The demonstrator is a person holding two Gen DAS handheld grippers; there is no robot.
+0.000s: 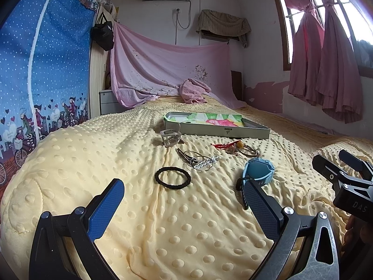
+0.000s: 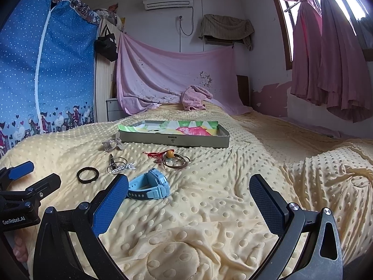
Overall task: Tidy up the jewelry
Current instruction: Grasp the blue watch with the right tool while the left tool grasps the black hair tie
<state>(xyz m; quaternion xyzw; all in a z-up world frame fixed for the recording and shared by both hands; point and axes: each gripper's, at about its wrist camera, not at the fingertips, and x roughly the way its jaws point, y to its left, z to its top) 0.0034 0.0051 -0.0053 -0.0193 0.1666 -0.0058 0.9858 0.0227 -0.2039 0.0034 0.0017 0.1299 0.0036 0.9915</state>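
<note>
Nothing organized yet, as far as can be judged: shallow grey box (image 2: 174, 138) with colourful paper lining, no jewelry visible inside. All pieces loose on the dotted yellow blanket (image 2: 209, 210), on the near side of the box. Just in front of the box's left end, a pale hair claw (image 2: 112, 144). Nearer than that, thin metal hoops with a dark hair clip (image 2: 119, 164), and a black hair tie (image 2: 87, 175) nearest on that side. In front of the box's middle, a red cord bracelet with an orange bead (image 2: 169, 155) tangled with brown rings. Well in front of the box, a light blue watch (image 2: 151, 185). Left gripper (image 1: 184, 192) released, jaws wide, empty, above the blanket near the hair tie. Right gripper (image 2: 188, 189) also spread wide and empty, its left pad just beside the watch. No obstacle between pieces and box; only the tangle of the small pieces probably awkward to lift one by one. Pink towel (image 2: 195, 99) far behind the box, out of the way.
</note>
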